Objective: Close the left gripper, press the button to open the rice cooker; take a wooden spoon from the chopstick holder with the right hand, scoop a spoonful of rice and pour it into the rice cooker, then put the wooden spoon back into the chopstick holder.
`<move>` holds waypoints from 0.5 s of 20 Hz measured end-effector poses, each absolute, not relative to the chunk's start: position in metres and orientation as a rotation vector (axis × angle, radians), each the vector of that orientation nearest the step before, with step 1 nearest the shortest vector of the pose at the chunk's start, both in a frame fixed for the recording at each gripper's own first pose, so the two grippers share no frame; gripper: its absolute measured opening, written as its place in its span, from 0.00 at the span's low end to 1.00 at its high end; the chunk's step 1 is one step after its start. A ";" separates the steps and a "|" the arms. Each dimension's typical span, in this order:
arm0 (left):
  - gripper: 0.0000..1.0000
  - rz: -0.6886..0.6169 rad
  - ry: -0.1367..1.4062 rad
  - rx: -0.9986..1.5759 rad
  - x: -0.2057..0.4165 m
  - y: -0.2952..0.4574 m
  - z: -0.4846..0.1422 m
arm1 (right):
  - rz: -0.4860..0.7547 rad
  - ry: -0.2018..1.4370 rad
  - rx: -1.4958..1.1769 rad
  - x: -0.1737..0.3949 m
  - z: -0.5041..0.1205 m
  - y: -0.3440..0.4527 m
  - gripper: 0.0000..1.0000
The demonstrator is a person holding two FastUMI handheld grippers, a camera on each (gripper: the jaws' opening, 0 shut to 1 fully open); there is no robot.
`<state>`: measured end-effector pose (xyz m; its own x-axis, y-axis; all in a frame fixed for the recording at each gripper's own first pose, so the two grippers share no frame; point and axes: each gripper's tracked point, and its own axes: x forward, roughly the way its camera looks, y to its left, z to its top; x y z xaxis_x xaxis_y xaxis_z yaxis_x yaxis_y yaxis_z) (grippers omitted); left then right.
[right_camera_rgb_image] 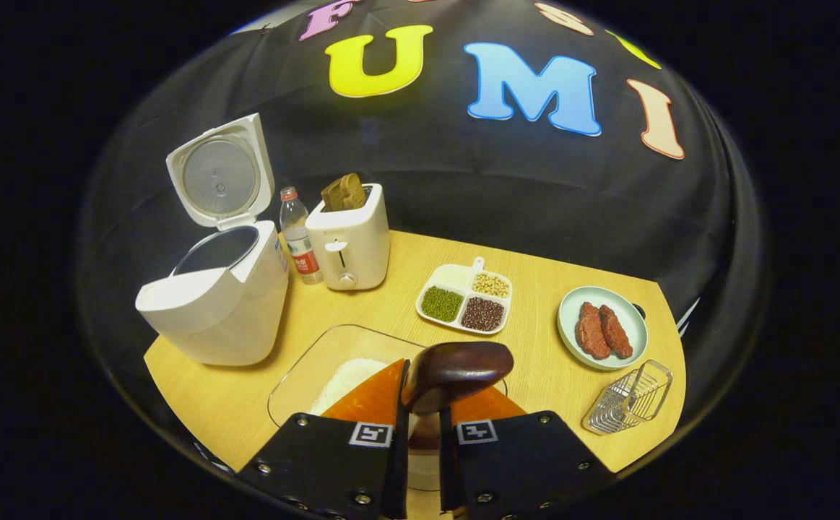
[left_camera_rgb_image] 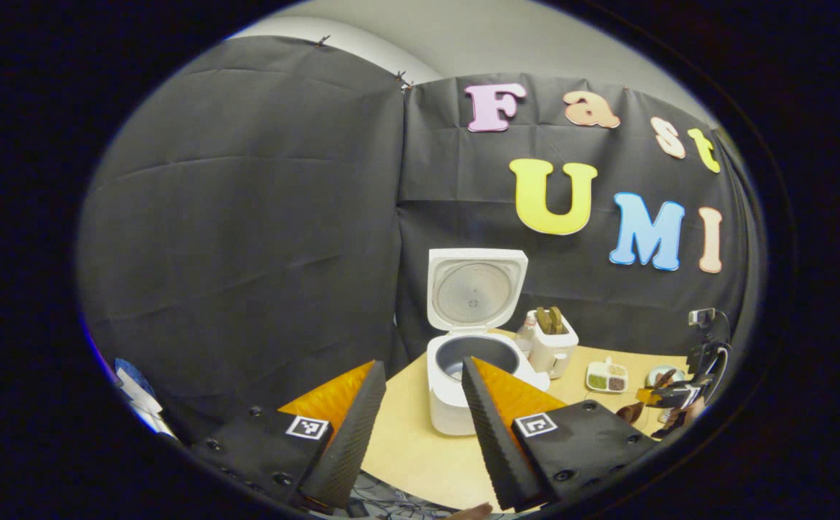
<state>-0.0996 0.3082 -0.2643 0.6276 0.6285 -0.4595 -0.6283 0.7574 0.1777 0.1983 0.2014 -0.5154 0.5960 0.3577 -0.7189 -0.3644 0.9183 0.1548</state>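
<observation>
Rice cooker (right_camera_rgb_image: 214, 303): one, white, on the wooden table (right_camera_rgb_image: 535, 361); lid raised upright, dark inner pot open to view.
Glass dish of rice (right_camera_rgb_image: 333, 375): one, clear, in front of the rice cooker, white rice heaped inside.
Toaster (right_camera_rgb_image: 349, 242): one, white, right of the rice cooker, bread sticking up from its slot.
Right gripper (right_camera_rgb_image: 423, 393): fingers nearly together, clamped on the wooden spoon (right_camera_rgb_image: 459, 365); its dark bowl sits over the dish's near edge.
Left gripper (left_camera_rgb_image: 420, 404): fingers wide apart, holding nothing, the rice cooker seen between them.
Divided tray (right_camera_rgb_image: 466, 296): one, four sections, beyond the toaster from the cooker.
Plate (right_camera_rgb_image: 602, 326): one, with two meat pieces.
Wire rack (right_camera_rgb_image: 629, 397): one, farthest from the rice cooker.
Water bottle (right_camera_rgb_image: 298, 242): one, between rice cooker and toaster.
</observation>
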 end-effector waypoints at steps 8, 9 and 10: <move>0.79 0.753 0.565 0.021 -0.102 0.304 -0.272 | 0.490 0.910 0.057 0.179 -0.536 0.233 0.18; 0.79 0.758 0.565 0.027 -0.103 0.304 -0.271 | 0.494 0.923 0.108 0.177 -0.535 0.240 0.18; 0.79 0.763 0.565 0.031 -0.105 0.305 -0.270 | 0.494 0.934 0.156 0.176 -0.534 0.247 0.18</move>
